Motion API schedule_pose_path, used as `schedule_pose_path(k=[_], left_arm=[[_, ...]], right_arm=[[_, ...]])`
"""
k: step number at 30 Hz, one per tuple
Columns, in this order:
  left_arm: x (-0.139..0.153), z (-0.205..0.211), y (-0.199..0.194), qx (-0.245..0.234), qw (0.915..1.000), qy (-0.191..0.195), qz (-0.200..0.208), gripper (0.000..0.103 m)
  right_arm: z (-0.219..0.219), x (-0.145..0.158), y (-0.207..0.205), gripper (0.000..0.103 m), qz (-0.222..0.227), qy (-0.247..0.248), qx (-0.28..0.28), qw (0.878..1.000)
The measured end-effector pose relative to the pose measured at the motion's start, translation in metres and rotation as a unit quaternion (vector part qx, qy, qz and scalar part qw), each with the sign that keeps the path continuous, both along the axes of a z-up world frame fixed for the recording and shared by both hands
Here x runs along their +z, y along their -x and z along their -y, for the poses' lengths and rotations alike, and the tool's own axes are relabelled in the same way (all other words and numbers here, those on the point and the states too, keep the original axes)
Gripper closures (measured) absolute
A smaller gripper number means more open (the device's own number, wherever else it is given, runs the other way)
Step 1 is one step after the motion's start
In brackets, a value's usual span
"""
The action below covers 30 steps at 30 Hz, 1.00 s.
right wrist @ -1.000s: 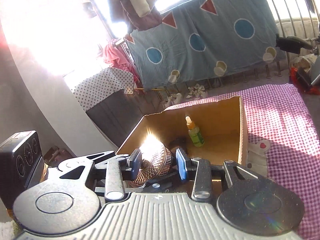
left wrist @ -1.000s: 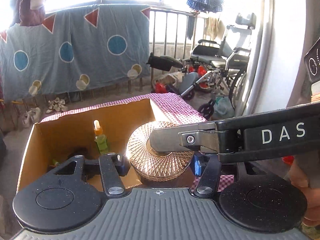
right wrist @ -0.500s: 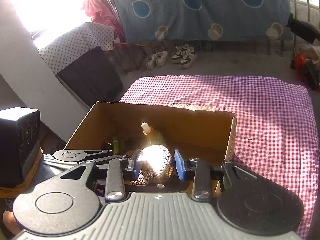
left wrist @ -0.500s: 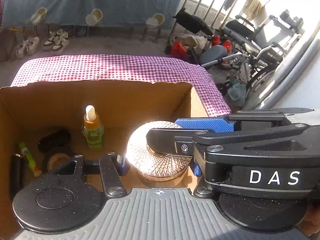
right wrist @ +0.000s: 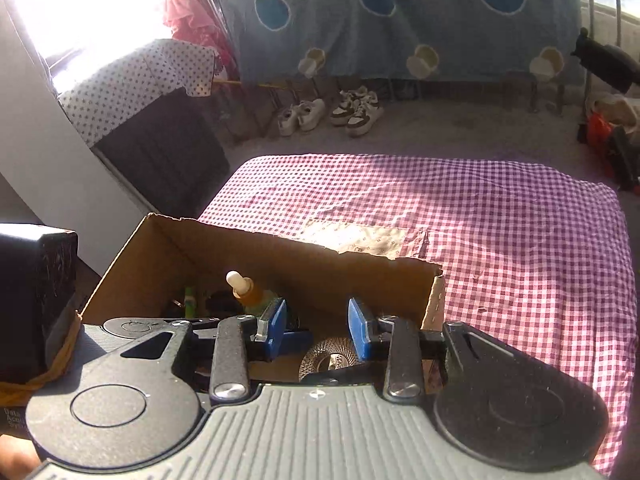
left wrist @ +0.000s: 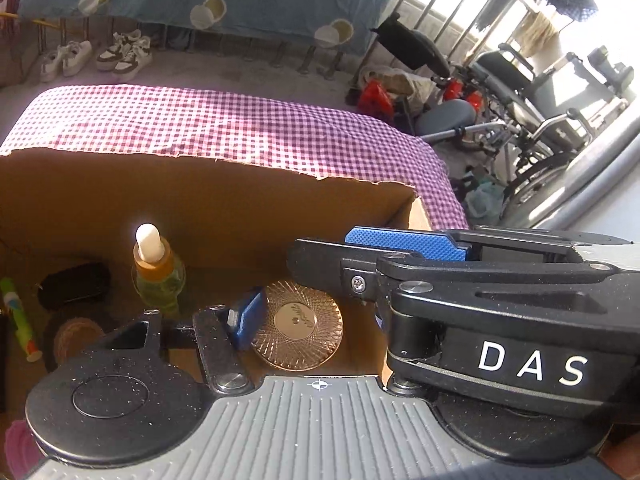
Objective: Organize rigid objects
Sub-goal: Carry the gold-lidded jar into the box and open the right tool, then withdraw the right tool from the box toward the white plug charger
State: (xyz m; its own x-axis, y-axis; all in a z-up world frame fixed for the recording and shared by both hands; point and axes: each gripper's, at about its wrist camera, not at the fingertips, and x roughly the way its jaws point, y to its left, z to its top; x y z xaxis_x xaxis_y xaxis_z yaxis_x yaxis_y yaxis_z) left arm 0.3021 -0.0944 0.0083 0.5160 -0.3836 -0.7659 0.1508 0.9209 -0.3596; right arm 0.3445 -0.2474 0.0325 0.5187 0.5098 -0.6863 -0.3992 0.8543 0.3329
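A round rose-gold faceted lid or tin (left wrist: 298,334) lies flat on the floor of the cardboard box (left wrist: 224,208), near its right wall. It also shows in the right wrist view (right wrist: 330,358). My left gripper (left wrist: 312,320) is open just above it, its blue pads (left wrist: 246,316) apart from it. My right gripper (right wrist: 316,324) is open and empty above the box, and crosses the left wrist view as a black arm (left wrist: 500,304).
In the box stand a green dropper bottle (left wrist: 158,268), a black case (left wrist: 74,286), a twine roll (left wrist: 74,336) and a green tube (left wrist: 18,320). The box sits on a purple checked cloth (right wrist: 500,216). A wheelchair (left wrist: 536,92) stands beyond.
The right gripper has opened and let go of the round tin, which now lies on the box floor. Both grippers have risen and tilted down over the box.
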Motion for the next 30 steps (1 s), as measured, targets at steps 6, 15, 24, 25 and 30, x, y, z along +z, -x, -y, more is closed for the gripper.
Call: schedule_pose_path(k=[6,15,24,25,30], left_arm=[[0.006,0.003,0.007,-0.001,1.0000,0.003,0.007,0.038],[0.043,0.000,0.066,-0.036,0.9974,0.008,0.062,0.021],[0.064,-0.025,0.174,-0.106,0.9868,-0.001,0.123,0.004],[0.063,-0.029,0.186,-0.110,0.9853,-0.006,0.131,0.003],[0.049,-0.049,0.225,-0.112,0.9856,-0.025,0.124,0.002]], right_arm=[[0.010,0.007,0.015,0.065,0.019,-0.019,-0.011,1.000],[0.051,0.044,0.107,0.065,0.093,-0.104,-0.062,0.988],[0.071,0.034,0.231,0.061,0.115,-0.214,-0.086,0.966],[0.071,0.029,0.242,0.061,0.111,-0.223,-0.089,0.964],[0.063,0.003,0.273,0.061,0.080,-0.251,-0.097,0.960]])
